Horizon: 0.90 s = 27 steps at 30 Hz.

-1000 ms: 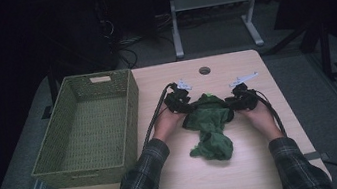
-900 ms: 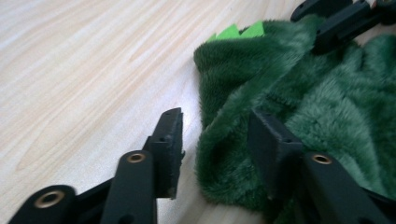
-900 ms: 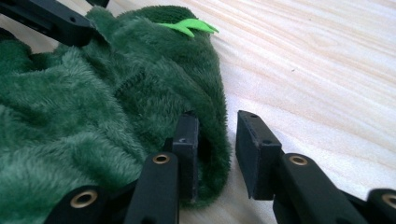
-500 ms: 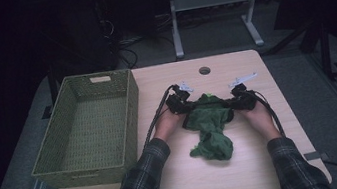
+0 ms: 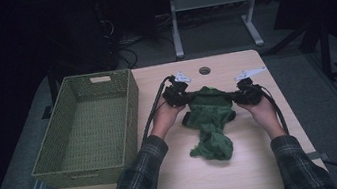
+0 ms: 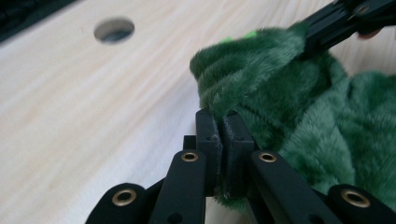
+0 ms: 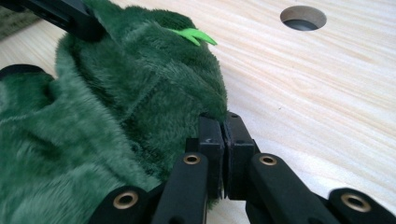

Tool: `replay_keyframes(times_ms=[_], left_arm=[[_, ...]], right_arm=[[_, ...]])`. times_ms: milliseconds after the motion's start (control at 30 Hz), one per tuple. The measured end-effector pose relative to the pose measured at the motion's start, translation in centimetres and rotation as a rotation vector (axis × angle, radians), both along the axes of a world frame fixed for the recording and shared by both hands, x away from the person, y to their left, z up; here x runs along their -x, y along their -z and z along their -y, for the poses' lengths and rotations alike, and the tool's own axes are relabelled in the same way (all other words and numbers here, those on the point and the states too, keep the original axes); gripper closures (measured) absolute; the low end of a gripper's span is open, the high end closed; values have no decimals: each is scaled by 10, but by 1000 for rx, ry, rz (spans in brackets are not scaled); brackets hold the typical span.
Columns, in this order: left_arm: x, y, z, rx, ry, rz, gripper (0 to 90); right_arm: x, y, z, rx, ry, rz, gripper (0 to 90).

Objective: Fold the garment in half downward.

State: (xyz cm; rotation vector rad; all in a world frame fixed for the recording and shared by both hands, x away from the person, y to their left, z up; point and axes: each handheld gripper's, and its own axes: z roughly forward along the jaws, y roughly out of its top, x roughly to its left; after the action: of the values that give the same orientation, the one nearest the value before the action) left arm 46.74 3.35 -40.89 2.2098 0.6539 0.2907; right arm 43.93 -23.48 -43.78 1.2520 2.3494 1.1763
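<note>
- High view: I see the left gripper (image 5: 180,96) and right gripper (image 5: 243,94) each pinching an upper corner of the green plush cloth (image 5: 210,123) at mid-table (image 5: 189,182); the cloth's lower part rests crumpled on the wood. The woven basket (image 5: 88,126) stands to the left, apart from the cloth.
- Left gripper view: I see the jaws, just closed, clamp a fold of cloth (image 6: 299,107); a round hole (image 6: 114,30) lies beyond.
- Right gripper view: I see the jaws, just closed, nip the cloth's edge (image 7: 116,107), near a bright green tag (image 7: 194,35).
</note>
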Motion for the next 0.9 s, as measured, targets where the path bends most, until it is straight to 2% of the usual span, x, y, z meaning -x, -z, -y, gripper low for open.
replay_keyframes(times_ms=[67,100,167,233,267,367,500,567,633,700,767,900], left_arm=[[0,-8,1,5,-1,14,867],[-1,-11,2,13,-5,17,867],[-2,-18,2,15,-6,28,867],[-1,-24,1,22,-10,36,867],[-1,-26,1,29,-8,37,868],[3,-30,-1,37,-4,36,867],[15,-34,-5,58,10,51,866],[22,-35,-6,63,18,54,866],[29,-36,-7,67,28,59,866],[34,-38,-8,76,35,56,866],[40,-38,-9,87,38,55,866],[54,-40,-10,71,49,64,866]], right_arm=[[-3,-7,1,-3,4,13,879],[-3,-11,0,-2,11,40,881],[-8,-18,0,-1,5,19,882],[-7,-26,0,2,13,61,882],[-9,-29,0,-2,9,42,882],[-7,-36,2,-9,8,55,882],[1,-37,5,-13,-10,68,881],[8,-37,6,-38,-19,67,881],[13,-39,7,-37,-38,64,881],[20,-41,7,-40,-45,92,881],[25,-43,7,-45,-54,91,881],[36,-46,7,-46,-77,95,880]])
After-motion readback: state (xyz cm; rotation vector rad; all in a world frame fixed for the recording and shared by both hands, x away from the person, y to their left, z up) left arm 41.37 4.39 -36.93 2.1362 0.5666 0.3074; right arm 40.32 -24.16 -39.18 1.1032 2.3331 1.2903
